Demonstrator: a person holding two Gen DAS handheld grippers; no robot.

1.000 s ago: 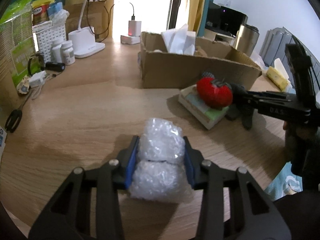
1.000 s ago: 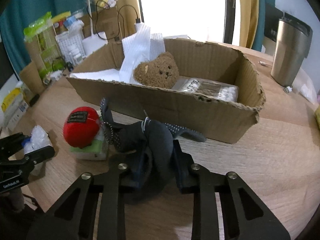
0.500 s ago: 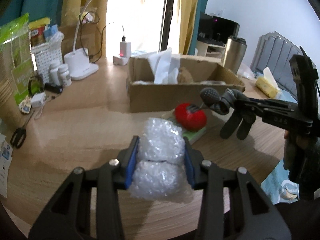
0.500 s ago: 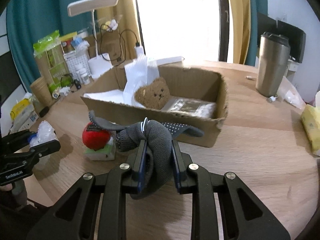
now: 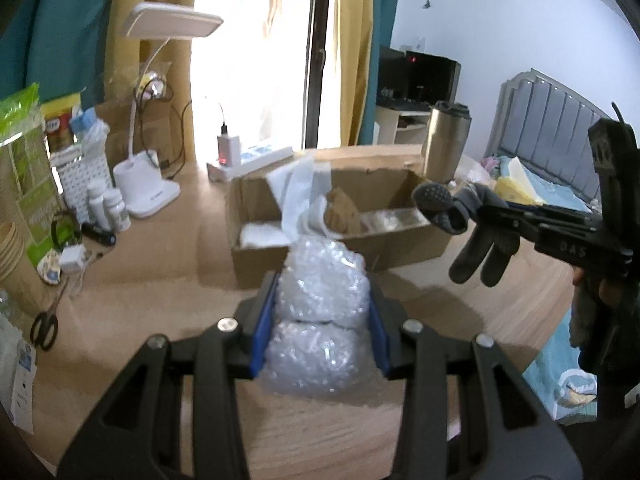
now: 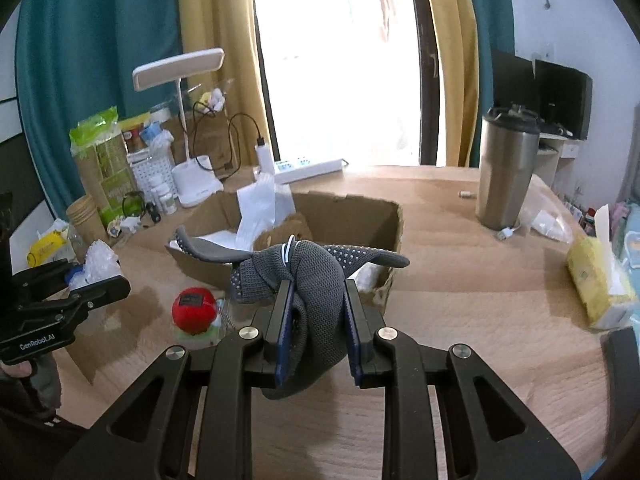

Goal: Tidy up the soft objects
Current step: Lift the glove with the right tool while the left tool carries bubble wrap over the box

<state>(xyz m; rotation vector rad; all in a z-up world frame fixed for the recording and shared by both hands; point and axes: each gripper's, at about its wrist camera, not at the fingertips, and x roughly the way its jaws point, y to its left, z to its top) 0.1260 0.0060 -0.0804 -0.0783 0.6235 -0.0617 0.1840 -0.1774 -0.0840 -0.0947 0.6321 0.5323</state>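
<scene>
Wooden tabletop [image 6: 460,300], light grain, cluttered along the far left edge. Room behind: bright window or door between yellow and teal curtains [image 6: 92,60], dark monitor [image 6: 560,96] on the right wall, padded grey headboard [image 5: 560,136] seen in the left wrist view.

Clutter on the far left of the table: white desk lamp [image 6: 180,68], white perforated basket [image 5: 82,176] with small bottles beside it, green snack bag [image 6: 100,148], paper cups [image 6: 86,216], scissors [image 5: 46,324]. Power strip [image 6: 308,168] at the window edge. Steel tumbler [image 6: 506,172] standing upright on the right, yellow tissue pack [image 6: 596,280] further right.

Cardboard box [image 6: 352,220] mid-table, open top. Inside: white tissue or paper [image 6: 256,208] sticking up, a brown plush [image 5: 340,208] partly hidden, a clear plastic pack [image 5: 392,220] lying flat.

Left gripper [image 5: 320,320]: fingers part open, pads clamped on a bubble wrap bundle [image 5: 320,308], held clear of the table in front of the box.

Right gripper [image 6: 318,320]: fingers nearly closed, pinching a grey dotted glove [image 6: 316,276], its ends drooping free, held up near the box's front right.

Red plush ball [image 6: 194,308] sits on a small pale pack on the table, just in front of the box's left corner
</scene>
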